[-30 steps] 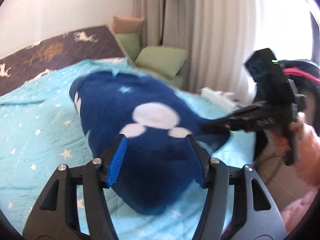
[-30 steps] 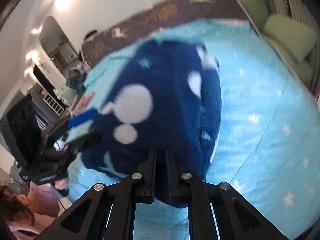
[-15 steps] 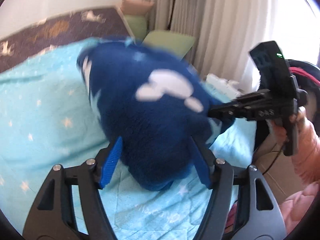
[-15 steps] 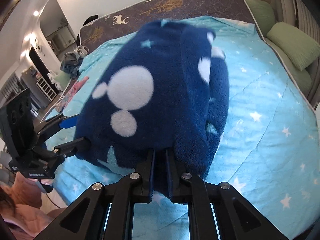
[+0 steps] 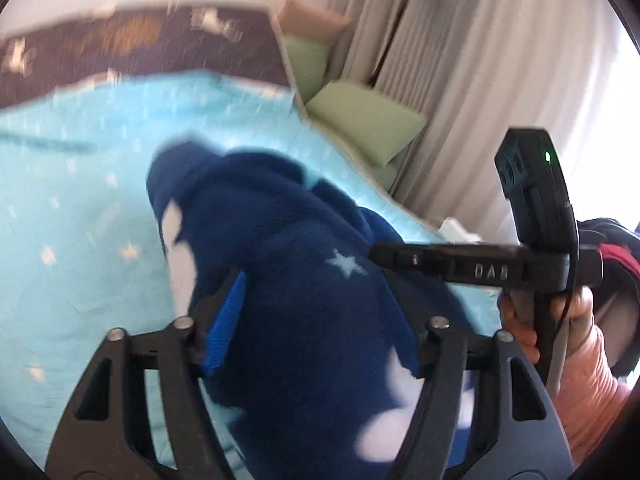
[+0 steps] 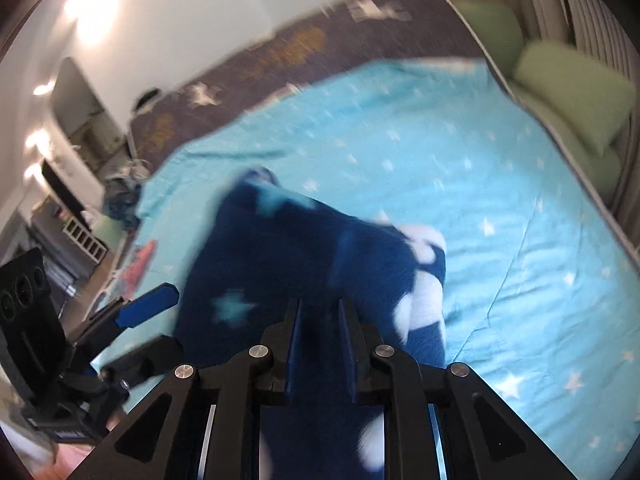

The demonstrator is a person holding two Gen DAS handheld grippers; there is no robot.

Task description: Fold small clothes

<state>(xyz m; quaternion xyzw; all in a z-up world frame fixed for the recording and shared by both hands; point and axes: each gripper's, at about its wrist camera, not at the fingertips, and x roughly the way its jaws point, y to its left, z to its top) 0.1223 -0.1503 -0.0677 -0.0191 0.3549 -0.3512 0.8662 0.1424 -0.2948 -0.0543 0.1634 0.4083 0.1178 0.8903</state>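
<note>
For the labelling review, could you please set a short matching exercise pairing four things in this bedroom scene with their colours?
Things:
1. fleece garment
2. bedspread
3. cushion
4. curtain

Colours:
A. pale green
B. whitish
C. dark blue with white spots
D. light blue with white stars

Pairs: 1-C, 2-D, 3-A, 4-B

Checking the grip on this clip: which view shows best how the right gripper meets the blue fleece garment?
The right wrist view: the right gripper has the blue fleece garment between narrowly parted jaws, which have just been opening. The left wrist view shows that gripper only side-on, its tip against the fleece, with the gap hidden.
</note>
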